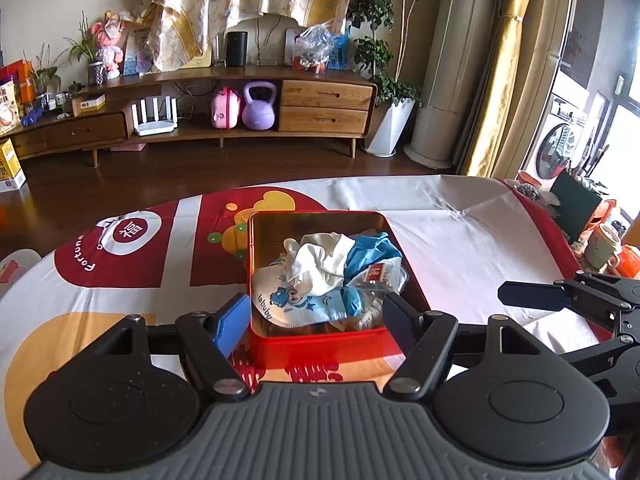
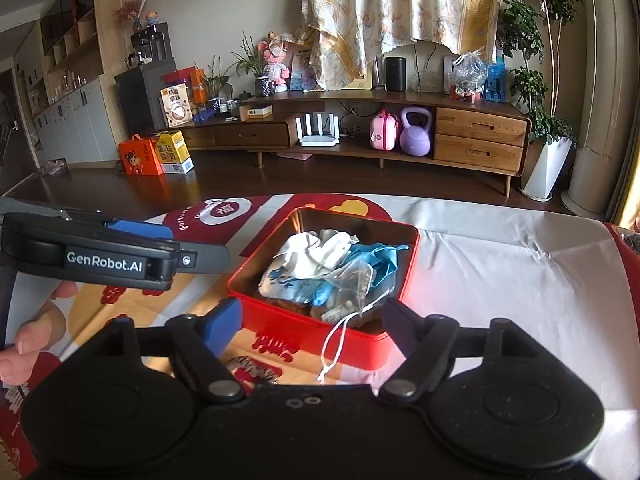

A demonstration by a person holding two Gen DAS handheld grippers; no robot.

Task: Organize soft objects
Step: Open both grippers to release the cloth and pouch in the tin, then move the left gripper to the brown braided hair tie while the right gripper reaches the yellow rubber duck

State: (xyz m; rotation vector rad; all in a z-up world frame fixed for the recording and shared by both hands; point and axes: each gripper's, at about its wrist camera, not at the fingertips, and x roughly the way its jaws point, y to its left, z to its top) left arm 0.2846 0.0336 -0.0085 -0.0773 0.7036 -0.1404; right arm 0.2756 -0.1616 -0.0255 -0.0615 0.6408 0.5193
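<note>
A red tin box (image 1: 320, 342) (image 2: 280, 320) sits on the table in front of both grippers. It holds several soft things: a white cloth (image 1: 316, 260) (image 2: 316, 250), a blue cloth (image 1: 372, 250) (image 2: 378, 258), a printed bib (image 1: 288, 304) and a clear drawstring pouch (image 2: 356, 280) whose white cord (image 2: 334, 340) hangs over the near wall. My left gripper (image 1: 316, 316) is open and empty, its fingers on either side of the box's near end. My right gripper (image 2: 312, 316) is open and empty at the box's near wall. It also shows in the left wrist view (image 1: 532, 296).
The table wears a red, white and yellow printed cloth (image 1: 132, 264) and a white sheet (image 1: 460, 240). A mug (image 1: 604, 246) and orange items stand at the right edge. A wooden TV cabinet (image 1: 324, 108) and potted plants stand beyond the floor.
</note>
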